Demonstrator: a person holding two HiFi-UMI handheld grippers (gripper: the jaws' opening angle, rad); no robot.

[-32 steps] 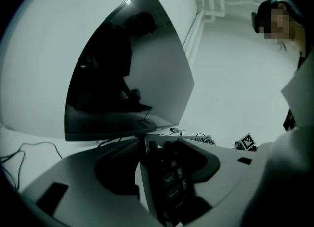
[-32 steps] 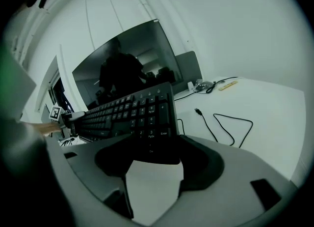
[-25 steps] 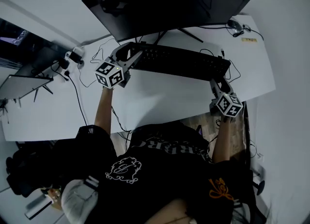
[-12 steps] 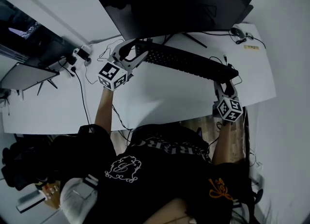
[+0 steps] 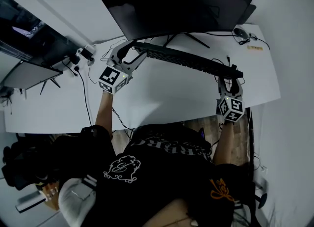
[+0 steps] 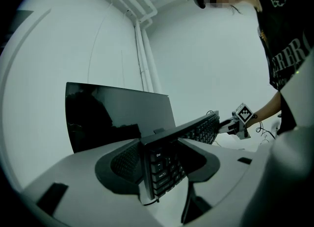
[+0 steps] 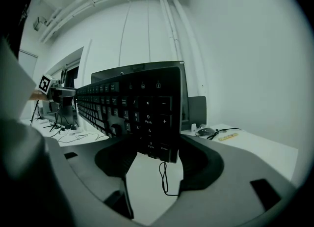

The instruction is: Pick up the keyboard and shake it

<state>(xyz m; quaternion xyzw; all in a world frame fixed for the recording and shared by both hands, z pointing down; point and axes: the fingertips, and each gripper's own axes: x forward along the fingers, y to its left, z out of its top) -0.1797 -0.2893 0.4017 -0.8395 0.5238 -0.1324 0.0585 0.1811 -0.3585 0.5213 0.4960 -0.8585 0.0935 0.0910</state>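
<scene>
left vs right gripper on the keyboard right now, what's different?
Left gripper clamps the keyboard at its Esc end; right gripper clamps the number-pad end. A thin cable loop shows just under the right gripper's end; none shows under the left gripper's. Shared: both are shut on the keyboard, holding it clear of the desk.

Keyboard (image 7: pixel 142 113) between fingers (image 7: pixel 202 163) (numpad end)

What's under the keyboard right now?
Bare white desk and a thin cable loop; the keyboard is raised off the desk. The keyboard's underside isn't visible.
</scene>
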